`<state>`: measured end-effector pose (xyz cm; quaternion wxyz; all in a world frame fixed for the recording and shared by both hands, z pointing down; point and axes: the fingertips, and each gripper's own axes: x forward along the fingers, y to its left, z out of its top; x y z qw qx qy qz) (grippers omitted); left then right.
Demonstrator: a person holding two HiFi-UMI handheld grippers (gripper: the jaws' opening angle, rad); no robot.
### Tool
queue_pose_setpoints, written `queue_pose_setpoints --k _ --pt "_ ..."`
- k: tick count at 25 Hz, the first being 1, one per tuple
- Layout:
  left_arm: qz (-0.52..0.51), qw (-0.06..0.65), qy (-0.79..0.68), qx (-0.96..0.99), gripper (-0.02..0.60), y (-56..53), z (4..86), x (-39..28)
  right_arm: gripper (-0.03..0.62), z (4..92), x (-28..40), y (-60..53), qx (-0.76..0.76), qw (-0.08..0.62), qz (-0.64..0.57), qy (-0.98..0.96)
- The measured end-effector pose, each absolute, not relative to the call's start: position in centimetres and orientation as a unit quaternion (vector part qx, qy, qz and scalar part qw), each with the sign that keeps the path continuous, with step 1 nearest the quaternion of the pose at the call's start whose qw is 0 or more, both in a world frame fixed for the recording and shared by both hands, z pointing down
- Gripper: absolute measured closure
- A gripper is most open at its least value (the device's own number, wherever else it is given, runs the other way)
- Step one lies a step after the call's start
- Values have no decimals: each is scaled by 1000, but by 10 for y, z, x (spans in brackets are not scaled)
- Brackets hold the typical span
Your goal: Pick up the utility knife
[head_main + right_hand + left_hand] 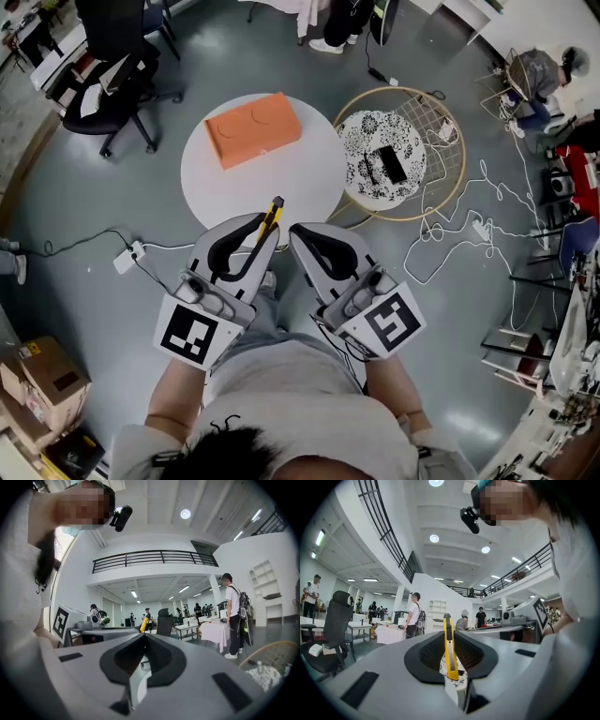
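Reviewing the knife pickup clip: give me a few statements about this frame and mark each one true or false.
1. The left claw is shut on the utility knife. True.
2. The orange box lies on the floor. False: it lies on the round white table.
3. The right claw is shut, with nothing between its jaws. True.
4. The utility knife is red. False: its body is yellow.
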<state>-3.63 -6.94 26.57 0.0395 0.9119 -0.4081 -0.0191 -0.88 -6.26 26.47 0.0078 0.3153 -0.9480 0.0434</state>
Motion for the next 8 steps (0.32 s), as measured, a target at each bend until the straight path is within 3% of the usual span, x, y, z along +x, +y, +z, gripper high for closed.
queue_pose_setpoints --k 8 --pt "-20 37 -399 916 517 -61 265 -21 585 264 6 -55 325 5 42 -945"
